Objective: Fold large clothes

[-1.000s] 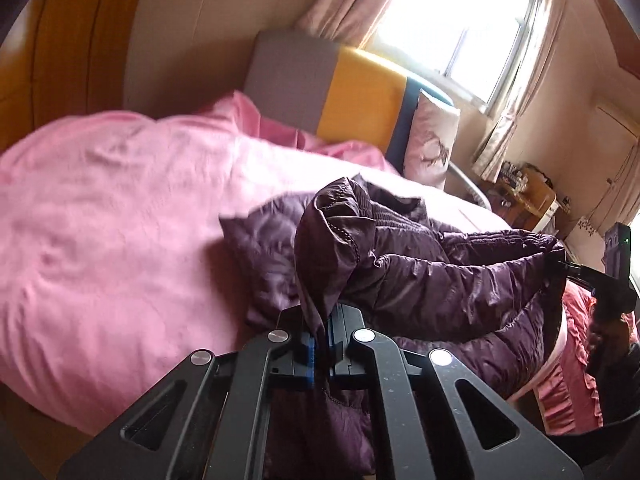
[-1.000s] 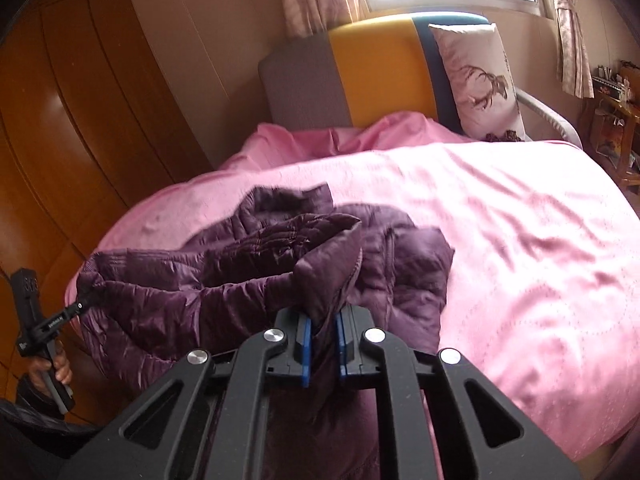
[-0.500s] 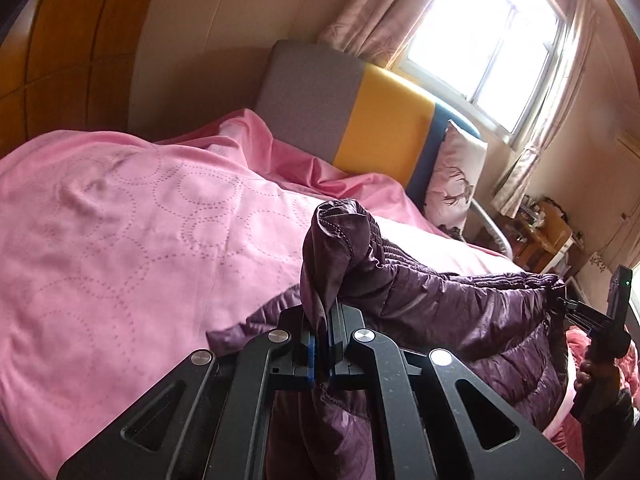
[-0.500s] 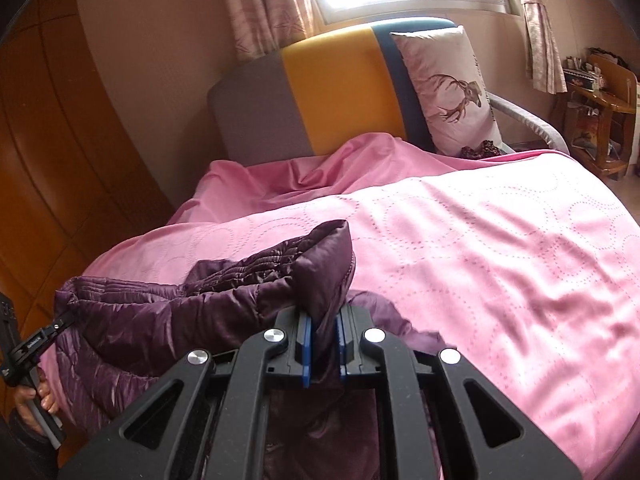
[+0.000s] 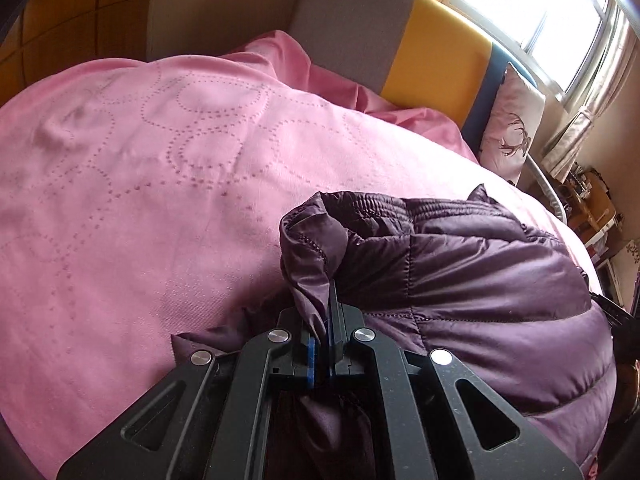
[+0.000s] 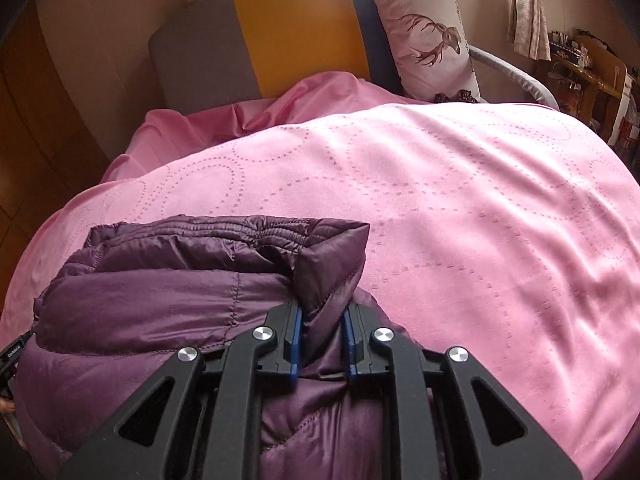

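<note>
Left tongs [image 5: 321, 334] clamp jacket [image 5: 480, 272]; right tongs [image 6: 322, 336] opening, jacket between

A: How do the left tongs [image 5: 320, 344] stand?

B: They point forward and downward, seen from the left wrist camera. Their black jaws are pressed tight together, with a pinch of purple jacket [image 5: 480, 280] cloth clamped between the blue pads.

A: And the right tongs [image 6: 322, 344]?

B: They also slope downward. Their jaws are opening: a clear gap stands between the two blue pads [image 6: 295, 342], and a corner of the jacket sits loosely in that gap. Whether the pads press on it at this instant I cannot tell.

A: Is any part of the person visible?

B: Only a sliver of a hand [image 6: 6, 406] at the far left edge of the right wrist view
</note>
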Tool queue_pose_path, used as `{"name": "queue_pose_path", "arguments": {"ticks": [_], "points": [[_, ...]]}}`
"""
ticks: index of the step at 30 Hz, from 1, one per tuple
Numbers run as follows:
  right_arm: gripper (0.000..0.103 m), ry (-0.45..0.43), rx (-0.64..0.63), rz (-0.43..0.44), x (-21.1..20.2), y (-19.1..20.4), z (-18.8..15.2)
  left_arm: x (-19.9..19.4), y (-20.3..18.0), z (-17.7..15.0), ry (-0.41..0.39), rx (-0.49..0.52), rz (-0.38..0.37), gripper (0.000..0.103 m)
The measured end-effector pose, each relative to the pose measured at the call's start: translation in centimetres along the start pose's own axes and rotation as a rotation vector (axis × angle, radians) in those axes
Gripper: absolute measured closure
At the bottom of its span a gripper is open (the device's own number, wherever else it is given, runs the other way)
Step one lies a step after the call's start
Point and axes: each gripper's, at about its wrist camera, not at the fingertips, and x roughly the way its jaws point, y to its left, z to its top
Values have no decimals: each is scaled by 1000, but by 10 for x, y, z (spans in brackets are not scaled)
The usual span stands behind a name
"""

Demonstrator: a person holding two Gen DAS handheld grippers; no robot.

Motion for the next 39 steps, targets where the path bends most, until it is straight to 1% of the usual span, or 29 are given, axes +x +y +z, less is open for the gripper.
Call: {"name": "queue_pose_path", "arguments": {"ticks": [3,6,7,8,9,10,11,12,13,14,16,17,20,21,23,24,25,26,27,28,29,30,31,33,36,38,39], "points": [[85,10,4,-7,16,-1,-7,4,0,-5,9,-1,2,100],[85,16,29,9,19,-7,-7,5,0,-8,12,0,13,100],[84,19,33,12,18,-8,-7,4,0,-7,17,-3,15,98],[84,22,35,15,16,-9,-6,3,0,-5,23,-8,22,97],[79,26,37,16,13,-9,-5,-1,0,-3,25,-12,33,96],[73,28,41,14,9,-10,-4,-6,0,-1,25,-13,52,89],[67,25,43,8,3,-11,-3,-15,-1,0,18,-17,82,76],[56,18,42,-1,-5,-12,-2,-23,1,2,3,-28,107,66],[53,3,39,-6,-15,-13,-1,-33,2,3,-22,-44,116,50],[53,-13,38,-5,-25,-13,-1,-50,4,3,-70,-64,99,46],[53,-56,24,5,-49,-7,-2,-72,1,5,-119,-59,85,46],[54,-74,11,17,-59,-2,-2,-85,-5,5,-150,-44,63,46],[54,-92,-46,113,-84,28,-10,-103,-29,3,-175,17,-24,46],[54,-83,-70,144,-87,40,-13,-104,-44,0,-166,61,-54,46],[54,-34,-119,211,-85,67,-21,-98,-67,-4,-135,116,-104,46],[54,-3,-154,230,-81,81,-26,-92,-77,-6,-108,137,-119,46],[53,22,-188,225,-75,92,-31,-81,-88,-11,-59,165,-136,46],[53,48,-220,211,-69,102,-35,-75,-95,-15,-27,178,-145,49],[53,71,-241,195,-61,105,-41,-60,-103,-20,38,202,-162,57],[63,94,-254,185,-53,110,-44,-49,-108,-24,78,227,-150,69],[70,106,-260,185,-49,112,-47,-44,-111,-27,83,243,-133,78],[82,114,-266,184,-47,113,-48,-41,-114,-29,81,261,-124,86],[92,115,-274,174,-47,113,-48,-41,-115,-29,77,263,-123,102],[99,106,-285,167,-50,112,-45,-45,-114,-26,44,249,-119,103],[100,55,-277,164,-61,109,-35,-52,-110,-19,-8,218,-96,103],[101,34,-275,133,-61,109,-31,-38,-102,-13,9,184,-47,103],[103,31,-275,114,-59,109,-32,-25,-94,-13,35,150,-21,103]]}}
